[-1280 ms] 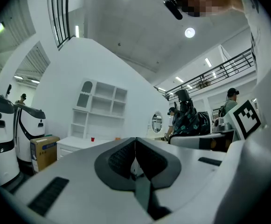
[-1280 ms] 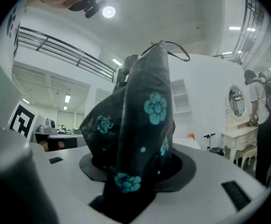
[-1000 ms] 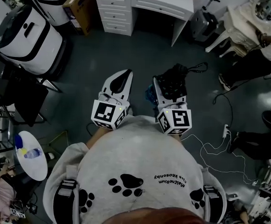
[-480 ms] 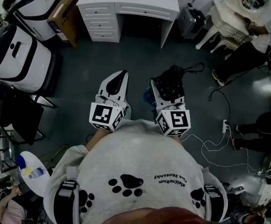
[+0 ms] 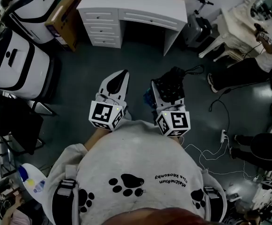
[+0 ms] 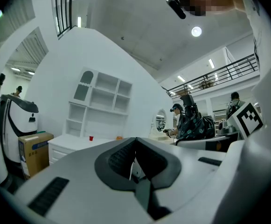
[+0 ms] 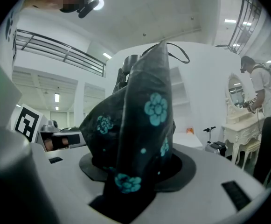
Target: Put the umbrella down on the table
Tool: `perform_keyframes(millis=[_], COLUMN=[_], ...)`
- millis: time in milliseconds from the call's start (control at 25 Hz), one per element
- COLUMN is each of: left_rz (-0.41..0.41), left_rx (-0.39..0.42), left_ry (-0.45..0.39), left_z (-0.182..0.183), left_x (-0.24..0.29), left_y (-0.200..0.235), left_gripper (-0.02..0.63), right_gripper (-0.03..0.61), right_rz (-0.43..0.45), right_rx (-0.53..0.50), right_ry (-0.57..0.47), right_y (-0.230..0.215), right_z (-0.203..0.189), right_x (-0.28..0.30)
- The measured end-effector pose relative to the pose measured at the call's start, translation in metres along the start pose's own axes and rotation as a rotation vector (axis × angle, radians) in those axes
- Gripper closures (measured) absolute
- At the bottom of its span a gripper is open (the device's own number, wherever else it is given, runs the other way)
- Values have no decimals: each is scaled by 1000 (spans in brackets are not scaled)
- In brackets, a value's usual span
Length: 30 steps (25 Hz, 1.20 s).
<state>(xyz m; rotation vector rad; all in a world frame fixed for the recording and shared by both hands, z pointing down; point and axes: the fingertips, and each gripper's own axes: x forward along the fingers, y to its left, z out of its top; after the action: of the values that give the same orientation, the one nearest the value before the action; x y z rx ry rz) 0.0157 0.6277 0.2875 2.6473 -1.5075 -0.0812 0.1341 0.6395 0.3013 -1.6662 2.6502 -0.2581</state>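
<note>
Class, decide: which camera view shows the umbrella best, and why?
The right gripper view: the umbrella fills it, teal flowers clear, clamped in the jaws. The head view shows only a dark bundle from above; the left gripper view shows it small at the right.

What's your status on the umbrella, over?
Left gripper shut, empty. Right gripper shut on folded black floral umbrella. White desk ahead, umbrella not yet down.

The counter [image 5: 135,7] stands ahead with a box [image 5: 66,16] to its left and a scooter [image 5: 197,23] to its right, while the umbrella [image 5: 174,78] sits in the right gripper [image 5: 169,89] beside the left gripper [image 5: 121,75].
</note>
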Motion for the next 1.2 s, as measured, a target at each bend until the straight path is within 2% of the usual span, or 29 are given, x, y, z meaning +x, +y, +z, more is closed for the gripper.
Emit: perform_keyframes(millis=[200,440,680,1000,1200], left_rz=[-39,-97,-117,-28,14], left_rx=[16,24,-6,-60,-66], left_ry=[3,17,40,49,40], left_z=[12,14,9,-1,-3], left_x=[59,116,143,138,157], left_y=[57,117,145,198,223], left_gripper=[594,594,594,594,594], right_gripper=[331,331,331,331,331], right_rz=[-40,-92,-95,-13,33], right_rx=[12,47,55,49,42], right_ry=[-20,-10,27,70,78], right_y=[-14,-25,-29,-8,-13], right_z=[13,9,5,0,0], right_x=[74,150,193,242,279])
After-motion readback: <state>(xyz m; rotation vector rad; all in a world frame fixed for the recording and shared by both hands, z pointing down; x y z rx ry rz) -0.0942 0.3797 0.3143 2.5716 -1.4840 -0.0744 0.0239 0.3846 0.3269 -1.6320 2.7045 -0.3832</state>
